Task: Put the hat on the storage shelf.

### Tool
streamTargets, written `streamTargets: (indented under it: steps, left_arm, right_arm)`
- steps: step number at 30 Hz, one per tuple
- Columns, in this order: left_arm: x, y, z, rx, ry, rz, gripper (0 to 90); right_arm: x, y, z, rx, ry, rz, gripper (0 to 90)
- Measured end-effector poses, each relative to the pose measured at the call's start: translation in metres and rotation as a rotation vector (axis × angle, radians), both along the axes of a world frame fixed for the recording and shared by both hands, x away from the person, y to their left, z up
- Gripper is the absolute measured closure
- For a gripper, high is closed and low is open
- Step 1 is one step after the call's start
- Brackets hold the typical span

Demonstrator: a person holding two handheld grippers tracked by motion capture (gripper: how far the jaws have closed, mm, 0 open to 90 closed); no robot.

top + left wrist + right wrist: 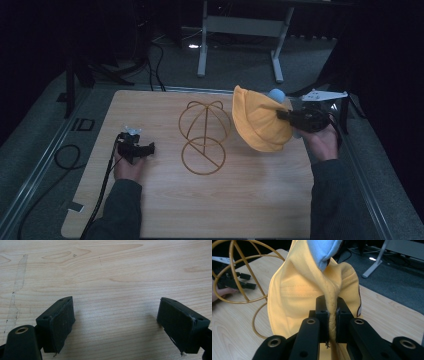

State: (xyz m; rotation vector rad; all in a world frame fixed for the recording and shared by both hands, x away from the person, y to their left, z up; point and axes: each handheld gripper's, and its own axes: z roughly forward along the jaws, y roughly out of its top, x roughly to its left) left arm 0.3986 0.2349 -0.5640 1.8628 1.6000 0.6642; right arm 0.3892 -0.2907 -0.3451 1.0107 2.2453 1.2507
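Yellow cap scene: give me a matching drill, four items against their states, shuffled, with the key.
Items:
1. yellow cap
2. wire stand
3. left tongs
4. right tongs

States:
A. open, nothing between them, over bare table
B. pinched shut on a fold of fabric
C. held up off the table at the right
D. standing bare at the middle of the table

Pairs: 1-C, 2-D, 3-A, 4-B
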Motion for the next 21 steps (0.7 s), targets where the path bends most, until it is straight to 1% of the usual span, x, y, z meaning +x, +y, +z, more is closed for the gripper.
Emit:
streamTargets:
  steps: [13,21]
  left_arm:
    - [0.0,0.0,0.0,0.0,0.0,0.0,14.7]
    - [0.0,0.0,0.0,-0.001,0.0,0.0,14.7]
  right_arm:
    - [-0.0034,0.0017,0.0012,0.028,-0.006,0.033,84.2]
    - [-0.0061,0.0012,0.0041,0.067,-0.017,0.054,84.2]
